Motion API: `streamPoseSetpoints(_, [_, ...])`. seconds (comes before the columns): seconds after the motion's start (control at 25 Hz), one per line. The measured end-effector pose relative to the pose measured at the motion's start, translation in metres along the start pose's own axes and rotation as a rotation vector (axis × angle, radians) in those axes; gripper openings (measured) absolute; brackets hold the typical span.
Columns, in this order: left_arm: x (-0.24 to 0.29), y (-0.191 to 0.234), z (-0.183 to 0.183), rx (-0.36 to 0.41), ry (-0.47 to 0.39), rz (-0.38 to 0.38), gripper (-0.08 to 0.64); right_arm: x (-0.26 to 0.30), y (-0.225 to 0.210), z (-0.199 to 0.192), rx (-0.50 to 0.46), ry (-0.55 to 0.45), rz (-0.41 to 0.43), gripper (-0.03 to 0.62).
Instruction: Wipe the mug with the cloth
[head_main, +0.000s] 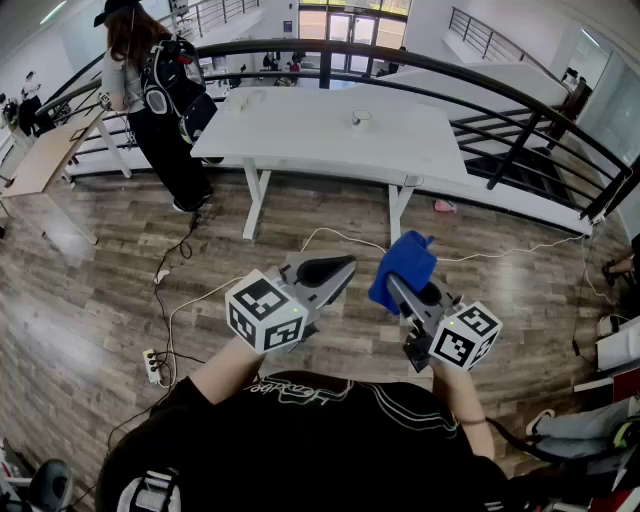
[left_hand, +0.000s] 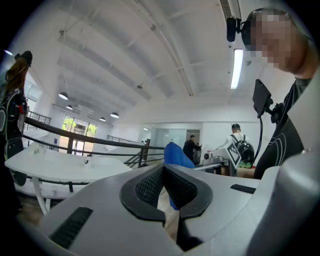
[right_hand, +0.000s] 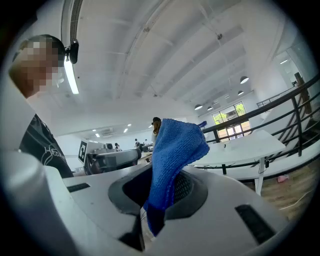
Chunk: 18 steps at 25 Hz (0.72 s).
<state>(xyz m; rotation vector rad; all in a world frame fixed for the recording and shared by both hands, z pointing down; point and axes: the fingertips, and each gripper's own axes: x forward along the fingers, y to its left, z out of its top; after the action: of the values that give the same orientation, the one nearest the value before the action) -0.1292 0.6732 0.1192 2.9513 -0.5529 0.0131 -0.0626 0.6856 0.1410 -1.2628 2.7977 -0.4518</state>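
Cloth (right_hand: 175, 150), blue and nappy, is clamped between the jaws of our right gripper (head_main: 408, 295), its free end standing up in a bunch above the tips. We hold it in the air in front of our chest, over the wooden floor (head_main: 100, 270). Just beside it on the left, our left gripper (head_main: 335, 270) has its jaws brought together at the tips with nothing between them; the two grippers sit close but apart. A white cable (head_main: 200, 300) runs across the boards to a power strip (head_main: 154, 366). Farther out stands a long white table (head_main: 300, 130), well apart from us, bearing a small pale object (head_main: 360, 118) too small for us to name. A person with a backpack (head_main: 150, 90) stands at its left end, before a dark curved railing (head_main: 480, 85).
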Motion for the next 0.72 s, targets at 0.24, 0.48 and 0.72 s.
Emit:
streamPoseSetpoints(0.24, [-0.004, 0.000, -0.005, -0.017, -0.001, 0.005, 0.008, -0.004, 0.003, -0.002, 0.000, -0.009, -0.007, 0.051])
streamPoseSetpoints(0.48, [0.003, 0.002, -0.003, -0.021, -0.002, 0.008, 0.008, -0.009, -0.007, -0.002, 0.029, -0.020, -0.023, 0.051])
streamPoseSetpoints(0.72, [0.002, 0.007, -0.008, -0.028, 0.005, 0.012, 0.008, 0.002, -0.007, -0.003, 0.032, -0.002, 0.006, 0.051])
